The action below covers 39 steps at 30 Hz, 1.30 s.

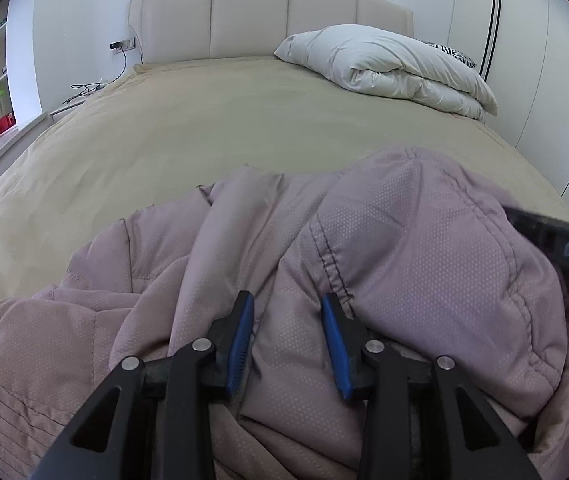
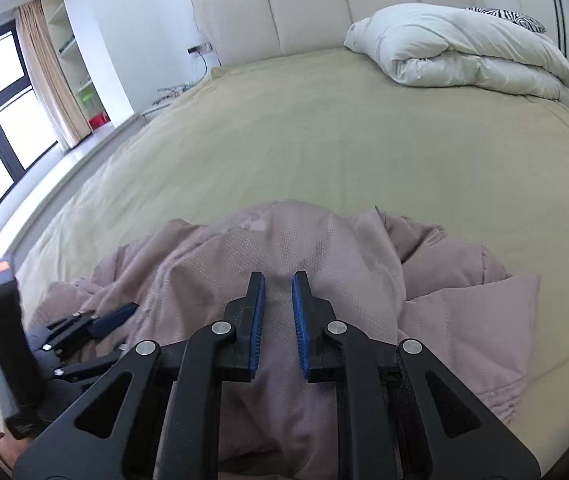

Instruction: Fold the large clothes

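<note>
Mauve padded fabric, the jacket [image 1: 424, 248] lies bunched at the near edge of the tan bed [image 1: 204, 128]. It looks soft, bulky and light (probably a little slick), so a stitched hem or seam seems the surest hold. The left gripper [image 1: 288, 340] stands apart over a fold, and the right gripper [image 2: 278, 320] is nearly together with fabric between the pads, though whether it pinches I cannot tell.

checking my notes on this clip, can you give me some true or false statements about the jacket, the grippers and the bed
1. The mauve jacket lies crumpled at the near end of the bed. True.
2. The left gripper has its jaws spread, with jacket fabric bulging between them. True.
3. The right gripper is far from the jacket, over bare sheet. False: it is right over the jacket, fabric between its narrow-set jaws.
4. The white duvet is spread flat across the bed. False: it is bundled near the headboard.
</note>
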### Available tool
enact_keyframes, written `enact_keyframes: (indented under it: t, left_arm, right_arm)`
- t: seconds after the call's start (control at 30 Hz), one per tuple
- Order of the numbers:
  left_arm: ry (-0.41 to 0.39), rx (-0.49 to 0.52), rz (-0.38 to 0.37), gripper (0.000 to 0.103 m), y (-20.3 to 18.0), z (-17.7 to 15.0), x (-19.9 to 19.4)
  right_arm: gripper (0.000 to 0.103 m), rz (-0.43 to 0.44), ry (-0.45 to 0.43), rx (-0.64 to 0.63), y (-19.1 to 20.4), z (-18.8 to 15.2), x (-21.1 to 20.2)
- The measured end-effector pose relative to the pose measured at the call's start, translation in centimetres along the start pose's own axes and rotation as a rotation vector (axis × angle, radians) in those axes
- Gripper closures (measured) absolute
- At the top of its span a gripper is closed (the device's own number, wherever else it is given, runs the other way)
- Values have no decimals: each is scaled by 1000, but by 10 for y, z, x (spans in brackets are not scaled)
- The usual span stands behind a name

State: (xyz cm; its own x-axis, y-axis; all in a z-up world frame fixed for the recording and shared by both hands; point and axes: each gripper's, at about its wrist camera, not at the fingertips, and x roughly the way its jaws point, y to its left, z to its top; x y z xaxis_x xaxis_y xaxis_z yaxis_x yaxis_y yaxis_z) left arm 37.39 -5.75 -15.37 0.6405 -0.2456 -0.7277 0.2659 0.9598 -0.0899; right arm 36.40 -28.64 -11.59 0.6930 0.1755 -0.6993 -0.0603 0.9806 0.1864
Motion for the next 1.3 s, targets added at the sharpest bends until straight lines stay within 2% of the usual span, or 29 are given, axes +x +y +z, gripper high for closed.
enact_keyframes:
  t: [0.07, 0.2, 0.47, 0.57, 0.67, 0.77, 0.83, 0.9, 0.93, 1.0, 1.07, 1.17, 1.3]
  left_arm:
    - [-5, 2, -1, 64, 1, -3, 1]
    - [0, 1, -2, 64, 2, -4, 6]
    - [21, -16, -10, 64, 2, -1, 10]
    - [29, -80, -50, 65, 9, 5, -12]
    - [-42, -116, -40, 65, 17, 3, -56]
    - [-133, -130, -1, 64, 21, 1, -90]
    - [-118, -114, 33, 64, 23, 2, -88]
    - [-32, -128, 64, 64, 31, 2, -68]
    - [1, -148, 66, 64, 38, -1, -60]
    - [31, -201, 20, 63, 53, -10, -49]
    - [24, -202, 0, 63, 57, -15, -48]
    - [26, -190, 2, 63, 56, -17, -43]
    - [6, -204, -19, 63, 56, -20, -40]
  right_arm:
    - [89, -48, 29, -23, -4, -12, 23]
    - [89, -59, -29, -45, -9, -41, 36]
    - [89, -78, -17, -57, -12, -50, 51]
    - [89, -90, -14, -68, -9, -47, 49]
    - [88, -88, 7, -65, -1, -32, 26]
    - [88, 10, -127, -21, 11, -25, -27]
    - [88, 56, -156, -38, 28, -23, -45]
    - [88, 88, -77, -87, 48, -27, -32]
    - [89, 76, -36, -117, 56, -31, -20]
    - [88, 38, 34, -145, 65, -44, 4]
    - [89, 34, 70, -122, 59, -59, 25]
    - [89, 94, 45, -59, 43, -70, 35]
    - [89, 51, 96, -122, 55, -61, 34]
